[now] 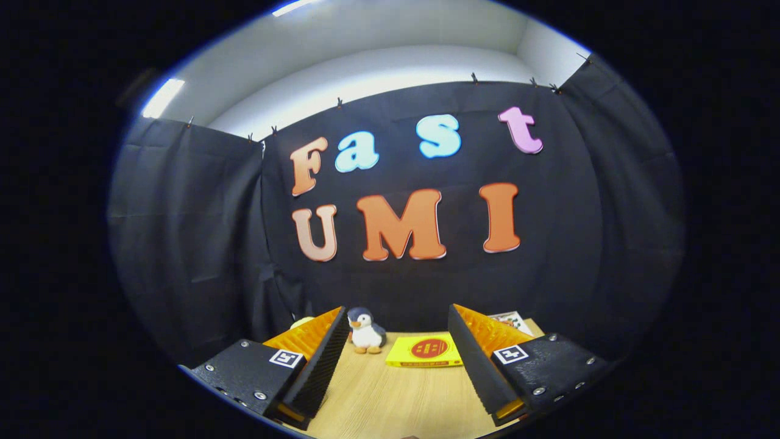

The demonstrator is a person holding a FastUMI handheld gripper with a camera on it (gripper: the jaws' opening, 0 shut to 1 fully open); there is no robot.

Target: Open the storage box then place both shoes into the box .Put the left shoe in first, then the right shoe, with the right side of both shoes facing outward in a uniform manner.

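Wooden table (pixel 390 396) under level gripper (pixel 399 341), jaws wide apart, empty.

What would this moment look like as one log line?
tool: open, holding nothing | beyond: toy penguin, yellow box on wooden table | shoes: unplaced

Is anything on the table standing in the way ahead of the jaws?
The gripper has its jaws open with nothing between them. Just beyond, a toy penguin and a flat yellow pack sit on the table, in the path forward.
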